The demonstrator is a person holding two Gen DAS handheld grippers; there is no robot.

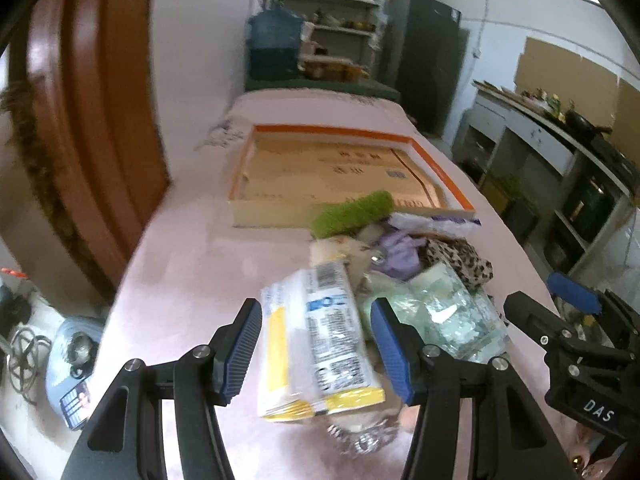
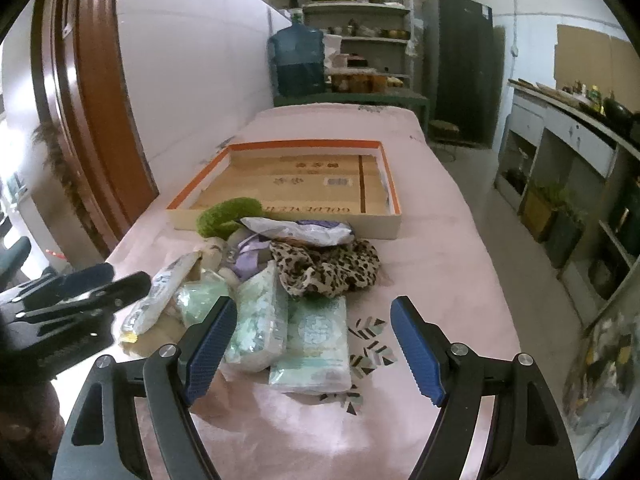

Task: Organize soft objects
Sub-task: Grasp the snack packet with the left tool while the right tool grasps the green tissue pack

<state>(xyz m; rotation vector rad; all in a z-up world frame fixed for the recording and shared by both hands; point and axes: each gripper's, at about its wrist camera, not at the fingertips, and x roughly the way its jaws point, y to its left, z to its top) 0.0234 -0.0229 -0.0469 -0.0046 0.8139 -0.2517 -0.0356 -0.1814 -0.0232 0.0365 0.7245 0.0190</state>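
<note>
A pile of soft things lies on the pink table in front of an orange-rimmed shallow box (image 1: 440,168) (image 2: 390,220). My left gripper (image 1: 316,350) is open, its jaws on either side of a yellow and white tissue pack (image 1: 316,340), which also shows in the right wrist view (image 2: 160,292); contact is not clear. My right gripper (image 2: 312,350) is open and empty above a pale green tissue pack (image 2: 316,340). Another green pack (image 2: 260,320) leans beside it. A leopard-print cloth (image 2: 328,268), a green fuzzy item (image 2: 224,214), a purple cloth (image 1: 396,252) and a white packet (image 2: 300,230) lie behind.
A brown wooden door frame (image 2: 100,120) stands left of the table. A blue water bottle (image 2: 298,60), shelves (image 2: 360,28) and a dark cabinet (image 2: 460,64) stand at the far end. Counters (image 2: 568,152) line the right wall. A small blue device (image 1: 72,360) lies low at left.
</note>
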